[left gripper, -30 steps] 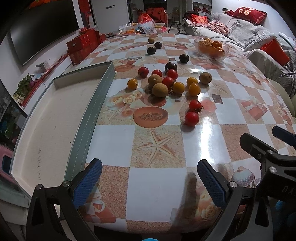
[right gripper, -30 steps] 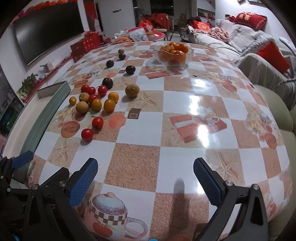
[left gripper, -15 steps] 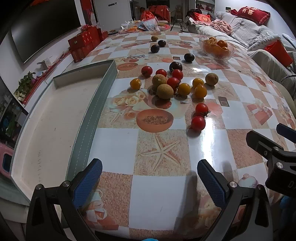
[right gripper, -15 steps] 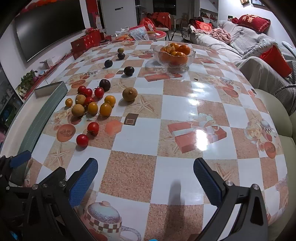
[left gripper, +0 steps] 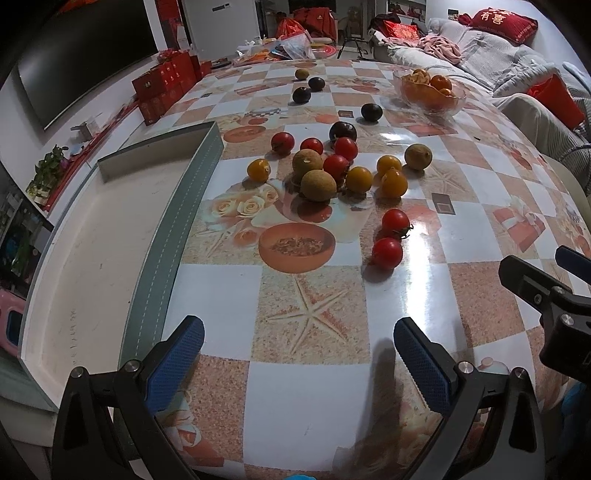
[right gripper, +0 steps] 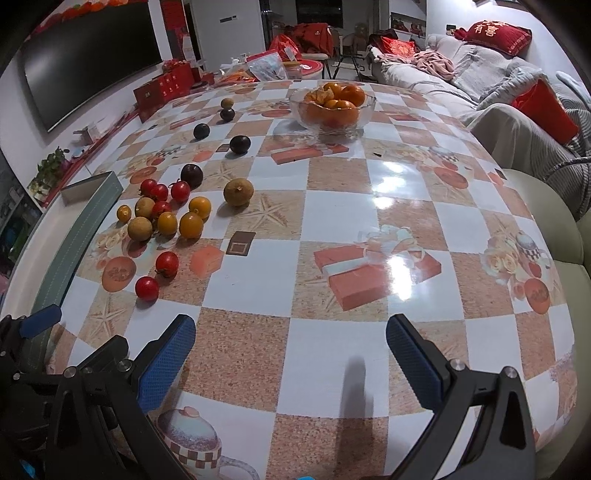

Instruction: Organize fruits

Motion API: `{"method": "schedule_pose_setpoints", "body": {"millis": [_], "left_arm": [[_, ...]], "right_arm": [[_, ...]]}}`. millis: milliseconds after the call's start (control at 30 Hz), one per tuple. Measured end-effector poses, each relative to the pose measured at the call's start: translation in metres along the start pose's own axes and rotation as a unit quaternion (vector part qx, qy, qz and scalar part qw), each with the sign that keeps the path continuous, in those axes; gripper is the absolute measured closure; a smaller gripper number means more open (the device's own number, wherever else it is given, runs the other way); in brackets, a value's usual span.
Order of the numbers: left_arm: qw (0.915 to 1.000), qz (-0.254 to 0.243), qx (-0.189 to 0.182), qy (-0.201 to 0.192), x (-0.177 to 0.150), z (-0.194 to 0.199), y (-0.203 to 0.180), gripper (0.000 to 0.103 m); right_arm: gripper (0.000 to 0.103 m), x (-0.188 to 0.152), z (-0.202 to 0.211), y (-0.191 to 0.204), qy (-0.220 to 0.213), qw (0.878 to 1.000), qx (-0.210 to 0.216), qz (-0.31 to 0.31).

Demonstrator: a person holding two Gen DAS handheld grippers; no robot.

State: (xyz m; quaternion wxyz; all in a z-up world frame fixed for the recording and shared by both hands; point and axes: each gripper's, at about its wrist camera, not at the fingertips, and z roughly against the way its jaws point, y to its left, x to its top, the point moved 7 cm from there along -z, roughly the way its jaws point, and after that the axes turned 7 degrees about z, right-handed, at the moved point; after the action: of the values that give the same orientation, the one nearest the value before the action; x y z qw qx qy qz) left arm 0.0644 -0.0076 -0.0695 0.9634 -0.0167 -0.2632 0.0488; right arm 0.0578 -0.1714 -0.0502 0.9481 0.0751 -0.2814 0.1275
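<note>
Loose fruit lies on a patterned table: red cherry tomatoes, with the nearest tomato [left gripper: 386, 253] also seen in the right wrist view [right gripper: 146, 288], yellow tomatoes [left gripper: 393, 182], brown round fruits [left gripper: 318, 185] and dark plums [left gripper: 371, 112]. A white tray with a green rim [left gripper: 162, 243] lies at the left. My left gripper [left gripper: 297, 360] is open and empty, near the table's front edge, short of the tomatoes. My right gripper [right gripper: 290, 356] is open and empty over bare table, right of the fruit.
A glass bowl of oranges [right gripper: 331, 107] stands at the far side of the table. A sofa with red cushions [right gripper: 495, 33] runs along the right. Red boxes [left gripper: 162, 86] and a dark screen [left gripper: 74, 55] stand at the left.
Both grippers have drifted a little forward and upward, so the fruit sits lower and nearer in each view. Both jaws stay open and empty. No fruit has moved.
</note>
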Motion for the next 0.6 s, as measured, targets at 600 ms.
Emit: {"method": "schedule_pose_setpoints", "body": {"millis": [600], "left_arm": [[1.0, 0.002, -0.005, 0.007, 0.0061, -0.0043, -0.0094, 0.0]], "right_arm": [[0.0, 0.0033, -0.0064, -0.004, 0.004, 1.0, 0.002, 0.003]]}}
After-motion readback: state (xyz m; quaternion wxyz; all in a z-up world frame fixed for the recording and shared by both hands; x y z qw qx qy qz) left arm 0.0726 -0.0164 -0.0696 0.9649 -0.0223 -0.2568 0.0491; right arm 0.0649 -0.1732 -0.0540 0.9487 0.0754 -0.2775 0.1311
